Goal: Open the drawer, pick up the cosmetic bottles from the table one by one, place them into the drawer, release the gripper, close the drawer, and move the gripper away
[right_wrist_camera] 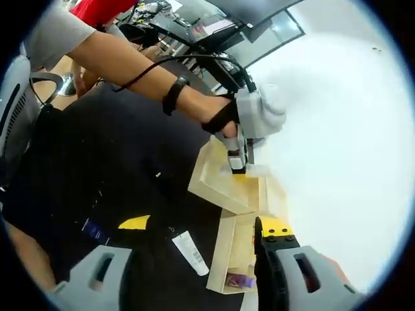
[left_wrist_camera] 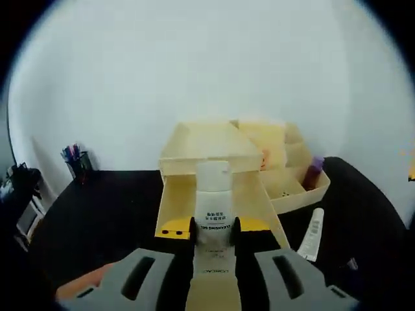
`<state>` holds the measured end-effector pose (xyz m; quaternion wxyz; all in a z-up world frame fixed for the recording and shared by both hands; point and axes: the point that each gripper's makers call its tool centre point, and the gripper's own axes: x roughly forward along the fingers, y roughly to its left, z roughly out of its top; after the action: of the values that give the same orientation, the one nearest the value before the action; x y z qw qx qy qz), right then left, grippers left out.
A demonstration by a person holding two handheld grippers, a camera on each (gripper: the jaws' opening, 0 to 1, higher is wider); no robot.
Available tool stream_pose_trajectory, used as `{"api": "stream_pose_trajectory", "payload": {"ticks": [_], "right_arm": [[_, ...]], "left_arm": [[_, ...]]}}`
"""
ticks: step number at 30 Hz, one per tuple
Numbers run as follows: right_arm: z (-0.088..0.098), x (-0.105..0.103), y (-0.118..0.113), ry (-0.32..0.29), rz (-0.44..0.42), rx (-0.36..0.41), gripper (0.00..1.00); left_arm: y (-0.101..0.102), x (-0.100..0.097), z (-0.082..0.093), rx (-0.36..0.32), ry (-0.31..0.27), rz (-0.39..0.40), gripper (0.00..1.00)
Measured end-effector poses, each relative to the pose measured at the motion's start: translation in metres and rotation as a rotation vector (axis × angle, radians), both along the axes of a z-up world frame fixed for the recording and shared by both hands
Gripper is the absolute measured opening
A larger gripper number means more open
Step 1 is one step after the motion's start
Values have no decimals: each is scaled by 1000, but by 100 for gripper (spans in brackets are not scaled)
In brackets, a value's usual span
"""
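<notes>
In the left gripper view my left gripper (left_wrist_camera: 214, 227) is shut on a white cosmetic bottle (left_wrist_camera: 213, 204) with a white cap. The bottle stands upright over the pulled-out drawer (left_wrist_camera: 256, 194) of a cream wooden organiser (left_wrist_camera: 207, 146). A white tube (left_wrist_camera: 311, 234) lies on the black table right of the drawer. The right gripper view looks at the same organiser (right_wrist_camera: 217, 178) from the side, where a hand holds the left gripper (right_wrist_camera: 237, 162) with the bottle (right_wrist_camera: 258, 170) above the drawer. My right gripper (right_wrist_camera: 204, 225) is open, holding nothing, above the tube (right_wrist_camera: 190, 251).
A divided cream tray (left_wrist_camera: 301, 188) beside the organiser holds a purple-capped bottle (left_wrist_camera: 315, 170). A pen cup (left_wrist_camera: 78, 163) stands at the table's far left. A small blue item (right_wrist_camera: 94, 230) lies on the black table. An office chair (right_wrist_camera: 19, 123) and desks are behind the person's arm.
</notes>
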<state>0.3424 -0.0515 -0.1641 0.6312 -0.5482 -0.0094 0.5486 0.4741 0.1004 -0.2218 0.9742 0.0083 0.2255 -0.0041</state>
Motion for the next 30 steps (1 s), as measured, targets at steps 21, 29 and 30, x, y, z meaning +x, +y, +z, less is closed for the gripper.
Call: {"api": "stream_pose_trajectory", "payload": {"ticks": [21,29,30], "right_arm": [[-5,1,-1,5,4,-23,57],[-7,2,-1,6,4,-28,57],[-7,2,-1,6,5,-29,57]], "left_arm": [[15,6,-30,45,92,51,19],[20,15,-32,43,107,59,19],[20,16,-32,42,109,60,19]]}}
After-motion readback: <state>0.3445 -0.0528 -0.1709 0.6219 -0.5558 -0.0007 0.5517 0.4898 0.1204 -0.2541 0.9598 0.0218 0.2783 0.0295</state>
